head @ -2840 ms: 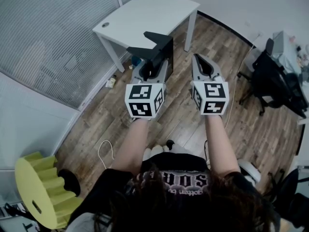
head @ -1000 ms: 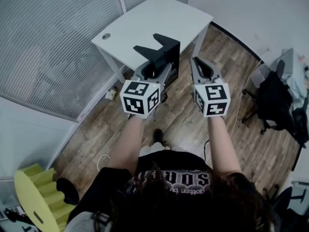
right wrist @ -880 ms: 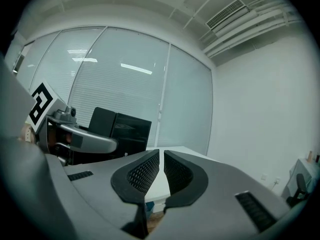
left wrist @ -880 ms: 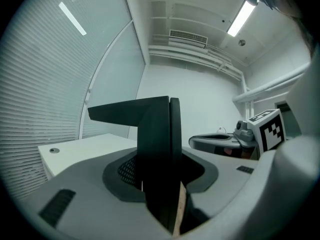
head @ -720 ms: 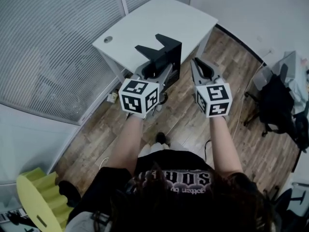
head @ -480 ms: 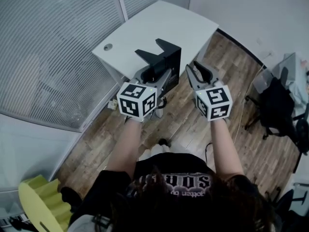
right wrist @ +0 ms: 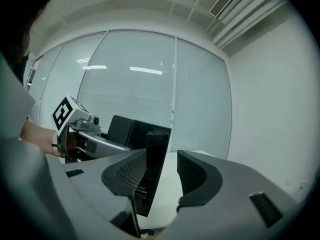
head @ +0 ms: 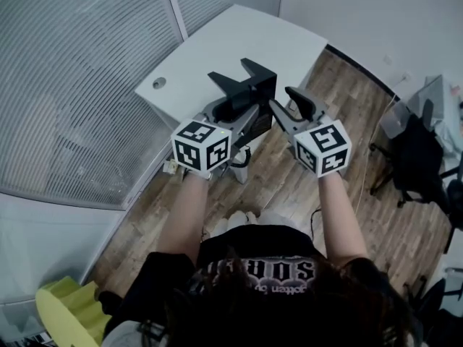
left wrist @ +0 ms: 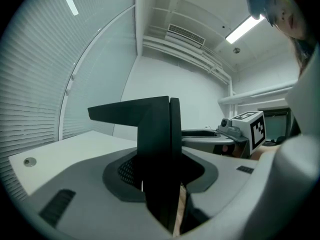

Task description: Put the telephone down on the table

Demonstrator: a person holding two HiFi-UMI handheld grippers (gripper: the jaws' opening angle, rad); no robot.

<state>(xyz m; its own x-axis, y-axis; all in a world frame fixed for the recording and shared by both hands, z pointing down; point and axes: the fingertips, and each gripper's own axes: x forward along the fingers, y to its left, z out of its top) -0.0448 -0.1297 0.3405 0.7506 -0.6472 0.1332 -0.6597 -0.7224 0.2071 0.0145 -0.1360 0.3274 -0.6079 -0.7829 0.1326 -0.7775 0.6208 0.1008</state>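
Observation:
The telephone (head: 246,92) is a black angular unit, held upright over the near edge of the white table (head: 239,42). My left gripper (head: 233,111) is shut on it; in the left gripper view the black telephone (left wrist: 156,134) fills the gap between the jaws of my left gripper (left wrist: 161,176). My right gripper (head: 287,109) is just to its right with its jaws opening. In the right gripper view the edge of the telephone (right wrist: 150,159) stands between the jaws of the right gripper (right wrist: 162,176), close to the left pad and apart from the right one.
The table has a round cable hole (head: 158,82) near its left corner and stands against a glass wall with blinds (head: 65,85). A black office chair (head: 419,150) is at the right on the wooden floor (head: 289,186). A yellow stool (head: 65,316) sits bottom left.
Both grippers have moved forward toward the table with the telephone. The right gripper's jaws went from shut to wide apart and swung in beside the telephone.

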